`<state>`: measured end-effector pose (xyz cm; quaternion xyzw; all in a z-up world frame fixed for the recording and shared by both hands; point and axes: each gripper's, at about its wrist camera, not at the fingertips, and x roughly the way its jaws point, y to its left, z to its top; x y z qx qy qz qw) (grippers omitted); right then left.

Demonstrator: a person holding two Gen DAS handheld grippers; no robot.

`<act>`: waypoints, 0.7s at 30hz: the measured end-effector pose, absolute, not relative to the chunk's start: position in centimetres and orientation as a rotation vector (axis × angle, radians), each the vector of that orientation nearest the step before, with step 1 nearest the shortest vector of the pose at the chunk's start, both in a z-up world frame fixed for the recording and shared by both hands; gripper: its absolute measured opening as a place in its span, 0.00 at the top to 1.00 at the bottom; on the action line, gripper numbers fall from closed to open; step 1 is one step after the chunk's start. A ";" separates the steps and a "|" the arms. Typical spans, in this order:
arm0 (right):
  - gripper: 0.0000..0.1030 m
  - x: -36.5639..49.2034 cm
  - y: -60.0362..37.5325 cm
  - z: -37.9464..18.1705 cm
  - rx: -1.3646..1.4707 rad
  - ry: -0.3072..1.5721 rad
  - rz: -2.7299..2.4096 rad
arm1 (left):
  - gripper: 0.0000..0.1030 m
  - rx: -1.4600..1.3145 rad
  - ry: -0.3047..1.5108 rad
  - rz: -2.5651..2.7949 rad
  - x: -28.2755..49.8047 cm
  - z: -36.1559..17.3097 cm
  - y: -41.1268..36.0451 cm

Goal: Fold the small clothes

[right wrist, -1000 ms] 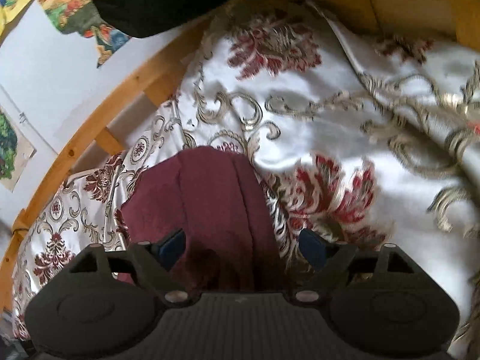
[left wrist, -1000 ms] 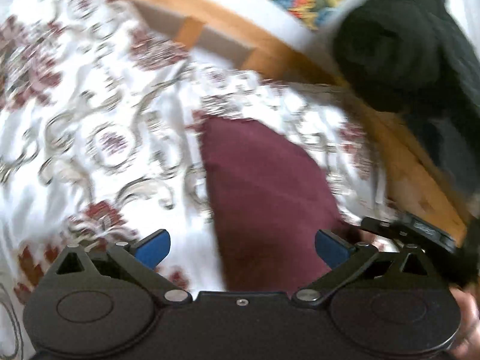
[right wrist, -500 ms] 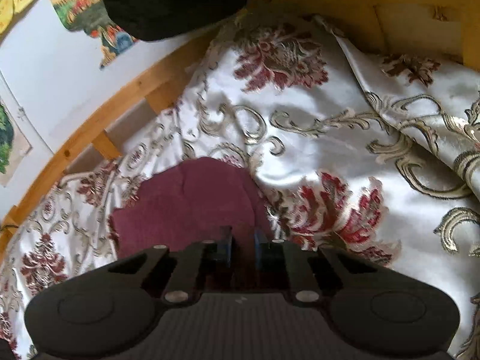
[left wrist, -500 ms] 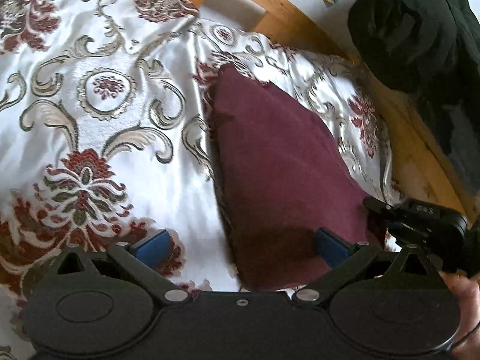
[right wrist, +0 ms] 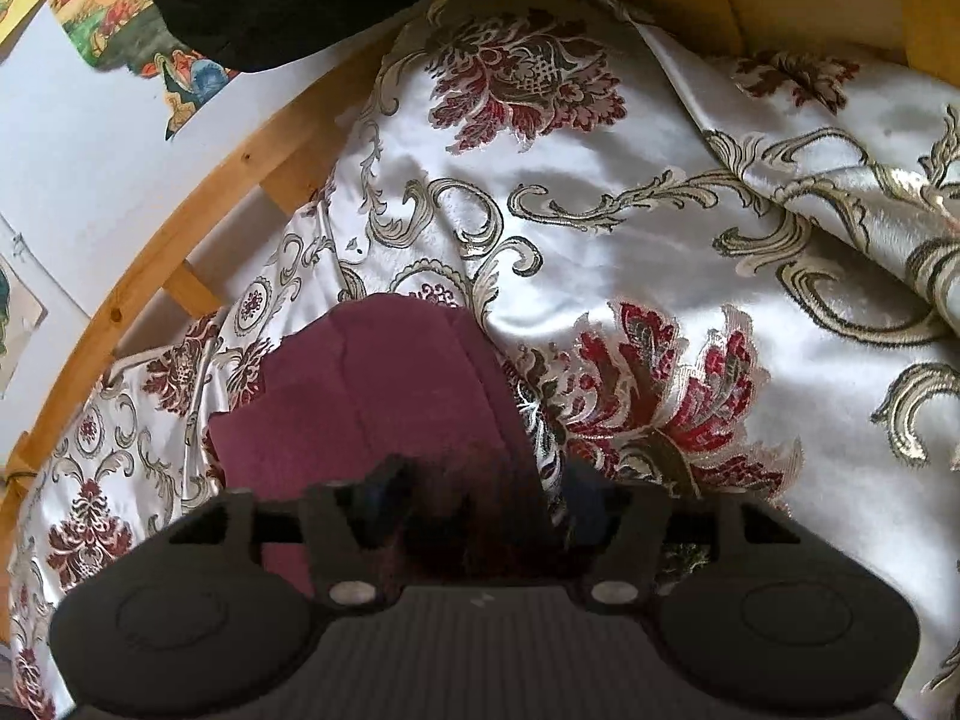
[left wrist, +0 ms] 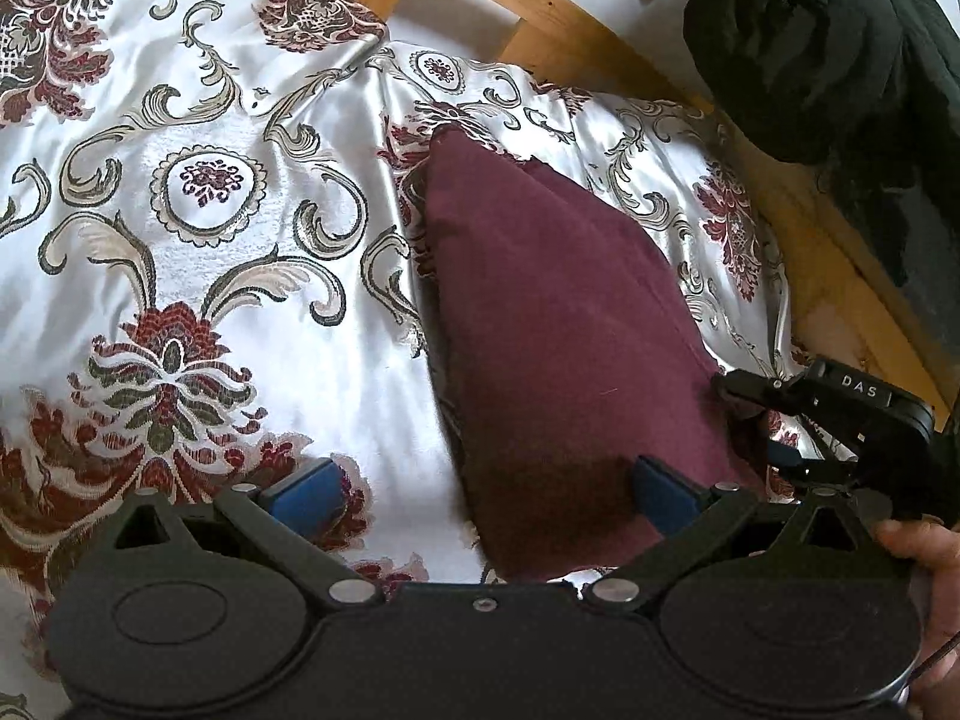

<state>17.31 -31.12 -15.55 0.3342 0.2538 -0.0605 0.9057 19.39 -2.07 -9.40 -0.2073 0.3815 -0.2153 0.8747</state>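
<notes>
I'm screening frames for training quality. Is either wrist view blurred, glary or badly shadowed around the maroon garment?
Left wrist view: sharp, with soft glare on the shiny white floral satin bedspread and the folded maroon cloth garment evenly lit. Right wrist view: background sharp, but the right gripper is motion-smeared, with the garment's near end in deep shadow; fisheye bends the wooden bed frame.

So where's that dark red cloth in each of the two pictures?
Left wrist view: the dark red cloth fills the middle, running right of centre.
Right wrist view: the cloth sits low and left of centre.
Shared landmark: the wooden bed rail behind it.
</notes>
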 end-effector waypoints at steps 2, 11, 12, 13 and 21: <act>0.32 17.5 -31.1 -15.7 0.698 0.527 -0.120 | 0.01 -0.437 0.799 -0.449 19.4 -9.4 -2.0; 0.50 19.1 -30.5 -15.1 0.613 0.482 -0.114 | 0.01 -0.461 0.816 -0.444 19.5 -9.6 -1.9; 0.56 19.5 -30.5 -14.9 0.594 0.468 -0.115 | 0.01 -0.461 0.815 -0.444 19.5 -9.6 -1.9; 0.59 20.1 -30.5 -14.7 0.567 0.455 -0.115 | 0.01 -0.460 0.814 -0.445 19.5 -9.6 -1.9; 0.93 22.8 -30.2 -14.9 0.483 0.441 -0.088 | 0.01 -0.464 0.799 -0.461 19.7 -9.7 -2.3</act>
